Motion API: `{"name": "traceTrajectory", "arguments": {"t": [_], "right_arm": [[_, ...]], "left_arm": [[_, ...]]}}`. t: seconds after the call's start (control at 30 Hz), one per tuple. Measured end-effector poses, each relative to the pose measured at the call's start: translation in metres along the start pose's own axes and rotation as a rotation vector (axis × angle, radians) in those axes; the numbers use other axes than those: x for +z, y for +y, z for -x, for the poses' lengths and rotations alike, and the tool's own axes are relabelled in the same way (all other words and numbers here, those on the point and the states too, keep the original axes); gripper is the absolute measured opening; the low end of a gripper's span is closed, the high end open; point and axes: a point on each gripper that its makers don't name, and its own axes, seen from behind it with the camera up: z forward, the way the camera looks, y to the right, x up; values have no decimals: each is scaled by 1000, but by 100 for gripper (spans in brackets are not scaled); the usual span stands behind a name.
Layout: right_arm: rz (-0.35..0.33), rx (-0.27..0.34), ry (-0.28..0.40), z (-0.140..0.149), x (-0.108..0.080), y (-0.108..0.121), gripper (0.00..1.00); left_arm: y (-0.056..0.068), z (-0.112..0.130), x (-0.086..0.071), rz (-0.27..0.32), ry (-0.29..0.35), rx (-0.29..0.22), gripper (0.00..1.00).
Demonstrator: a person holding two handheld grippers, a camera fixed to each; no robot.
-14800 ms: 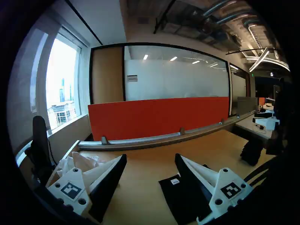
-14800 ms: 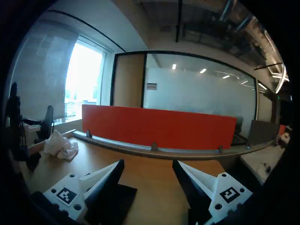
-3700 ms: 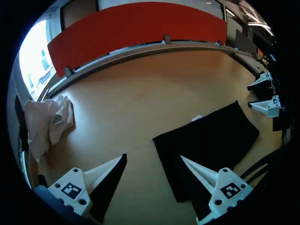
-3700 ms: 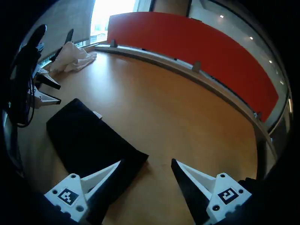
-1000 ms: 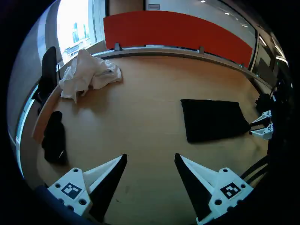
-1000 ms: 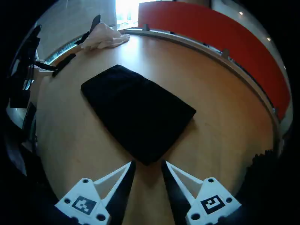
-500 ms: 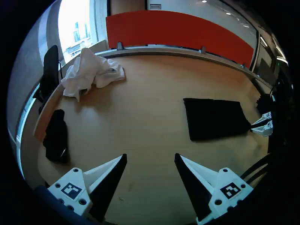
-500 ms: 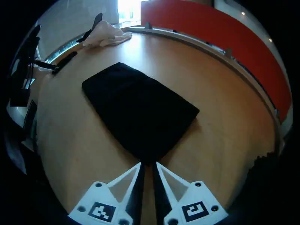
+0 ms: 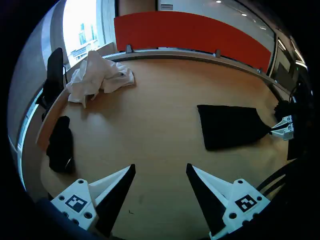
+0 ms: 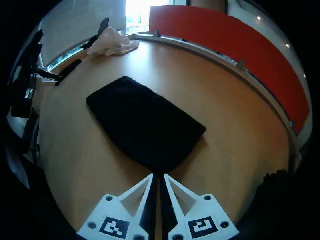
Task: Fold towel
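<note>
Wood desk (image 9: 160,100) carrying a black towel (image 10: 144,124), one corner being pinched for folding

That desk is spreading across both views, a red divider (image 9: 192,34) running along its far edge at 12 o'clock. The black towel is lying flat mid-frame in the right gripper view, its near corner pointing to 6 o'clock. There the right gripper (image 10: 158,176) is clamping it between closed fingers, probably to lift that corner over for a fold. In the left gripper view a white cloth heap (image 9: 98,76) is sitting at 10 o'clock and a dark bundle (image 9: 60,144) at 9 o'clock, both well apart from the towel. Lastly, the left gripper (image 9: 160,168) is hovering with fingers spread, holding nothing, likely waiting for another corner.
</note>
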Motion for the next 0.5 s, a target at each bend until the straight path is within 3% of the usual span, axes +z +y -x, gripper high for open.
{"name": "traceTrajectory", "arguments": {"t": [0.5], "right_arm": [[77, -96, 113, -70, -44, 23, 4]], "left_arm": [[0, -12, -3, 2, 21, -4, 94]]}}
